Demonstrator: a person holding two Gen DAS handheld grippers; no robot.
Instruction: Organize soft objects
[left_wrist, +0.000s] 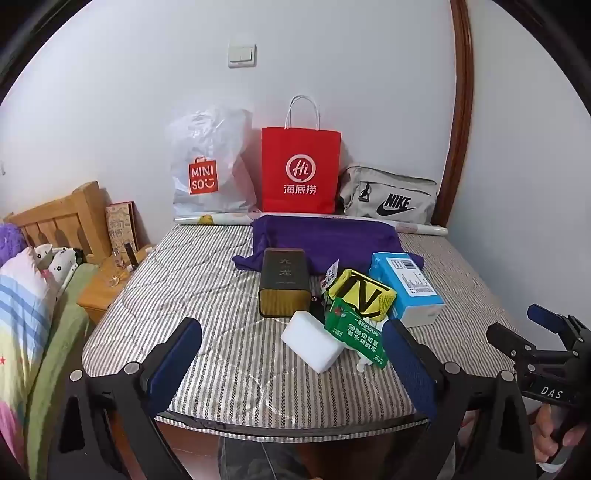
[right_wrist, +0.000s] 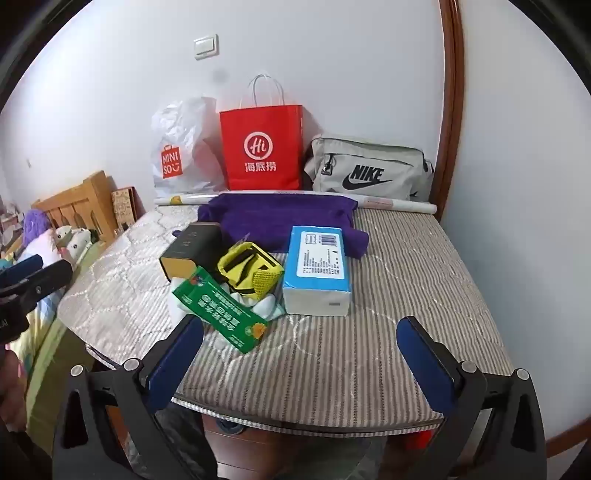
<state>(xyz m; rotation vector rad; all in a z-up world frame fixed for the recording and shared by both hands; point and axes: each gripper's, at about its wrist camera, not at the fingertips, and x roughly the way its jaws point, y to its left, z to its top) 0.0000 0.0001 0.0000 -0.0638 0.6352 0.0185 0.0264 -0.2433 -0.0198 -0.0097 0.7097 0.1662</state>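
Observation:
A small pile lies on the striped mattress (left_wrist: 207, 295): a purple towel (left_wrist: 325, 240), a dark box with gold sides (left_wrist: 283, 291), a white sponge block (left_wrist: 311, 340), a green packet (left_wrist: 356, 332), a yellow and black pouch (left_wrist: 364, 295) and a blue tissue pack (left_wrist: 406, 288). My left gripper (left_wrist: 291, 354) hangs open over the near edge, nothing between its fingers. My right gripper (right_wrist: 299, 350) is open too, short of the green packet (right_wrist: 221, 314) and the tissue pack (right_wrist: 317, 273). It also shows at the right edge of the left wrist view.
Against the back wall stand a white Miniso plastic bag (left_wrist: 207, 166), a red paper bag (left_wrist: 300, 170) and a grey Nike bag (left_wrist: 388, 197). A rolled paper (left_wrist: 221, 219) lies in front of them. A wooden bedside table (left_wrist: 107, 280) and another bed are at left.

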